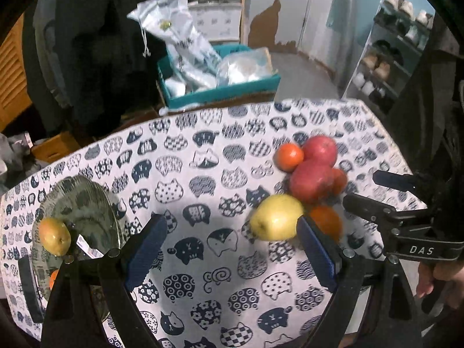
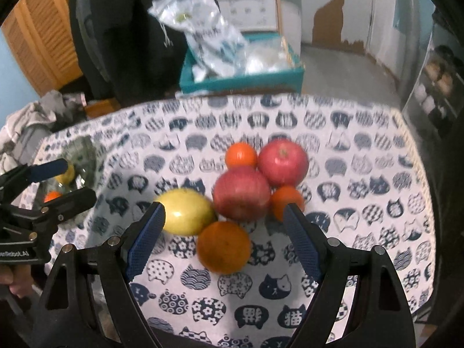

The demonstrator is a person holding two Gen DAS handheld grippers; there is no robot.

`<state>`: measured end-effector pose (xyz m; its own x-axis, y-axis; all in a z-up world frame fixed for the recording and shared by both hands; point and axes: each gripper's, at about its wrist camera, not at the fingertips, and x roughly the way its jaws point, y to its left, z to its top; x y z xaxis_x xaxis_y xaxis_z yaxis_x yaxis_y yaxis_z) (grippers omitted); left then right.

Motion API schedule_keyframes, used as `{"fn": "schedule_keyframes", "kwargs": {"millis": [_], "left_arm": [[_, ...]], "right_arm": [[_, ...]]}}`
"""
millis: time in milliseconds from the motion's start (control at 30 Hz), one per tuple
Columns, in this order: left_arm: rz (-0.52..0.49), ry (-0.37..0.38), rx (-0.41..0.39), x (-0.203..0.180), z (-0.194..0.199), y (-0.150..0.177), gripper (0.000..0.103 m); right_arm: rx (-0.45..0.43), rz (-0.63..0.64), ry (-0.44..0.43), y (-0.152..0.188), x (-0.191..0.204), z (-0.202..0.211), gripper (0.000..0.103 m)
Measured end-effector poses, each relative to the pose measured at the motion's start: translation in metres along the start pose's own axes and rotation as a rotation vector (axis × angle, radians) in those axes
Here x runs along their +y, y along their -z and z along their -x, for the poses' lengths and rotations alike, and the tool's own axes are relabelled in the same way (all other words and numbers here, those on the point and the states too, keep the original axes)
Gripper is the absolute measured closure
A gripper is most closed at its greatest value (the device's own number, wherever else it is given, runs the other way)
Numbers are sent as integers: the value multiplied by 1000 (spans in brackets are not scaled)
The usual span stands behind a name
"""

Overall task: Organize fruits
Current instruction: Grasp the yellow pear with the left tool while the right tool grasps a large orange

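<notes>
A pile of fruit lies on the cat-print tablecloth (image 2: 362, 174): a yellow apple (image 2: 185, 214), two red apples (image 2: 240, 192) (image 2: 282, 162) and three oranges (image 2: 223, 246) (image 2: 240, 155) (image 2: 285, 201). My right gripper (image 2: 224, 214) hovers open above the pile, touching nothing. My left gripper (image 1: 232, 226) is open over bare cloth, its right finger next to the yellow apple (image 1: 275, 217). At the left stands a glass plate (image 1: 84, 203) with a yellow-green apple (image 1: 55, 239) and an orange (image 1: 53, 279) on it. Each gripper shows in the other's view: the right gripper (image 1: 368, 191) and the left gripper (image 2: 66, 184).
Beyond the table's far edge sits a teal box (image 1: 226, 92) stuffed with plastic bags. A shoe rack (image 1: 385, 66) stands at the right, a wooden louvred door (image 2: 40, 37) at the left. A dark flat object (image 1: 27, 284) lies by the plate at the table's left edge.
</notes>
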<state>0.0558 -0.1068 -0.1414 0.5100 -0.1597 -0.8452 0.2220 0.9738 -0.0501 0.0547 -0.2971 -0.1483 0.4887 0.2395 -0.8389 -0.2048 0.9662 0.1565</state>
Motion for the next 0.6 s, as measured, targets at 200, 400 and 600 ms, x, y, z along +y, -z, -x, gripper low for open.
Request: {"fn": "schedule_keyframes", "kwargs": {"millis": [200, 400, 600], "left_arm": [[-13, -16, 52, 3, -19, 4, 11], [-11, -10, 74, 4, -28, 4, 11], [-16, -4, 80, 1, -31, 3, 11]], "right_arm": [[105, 12, 9, 13, -1, -39, 21], [175, 19, 3, 25, -2, -62, 21], [198, 50, 6, 27, 0, -76, 21]]}}
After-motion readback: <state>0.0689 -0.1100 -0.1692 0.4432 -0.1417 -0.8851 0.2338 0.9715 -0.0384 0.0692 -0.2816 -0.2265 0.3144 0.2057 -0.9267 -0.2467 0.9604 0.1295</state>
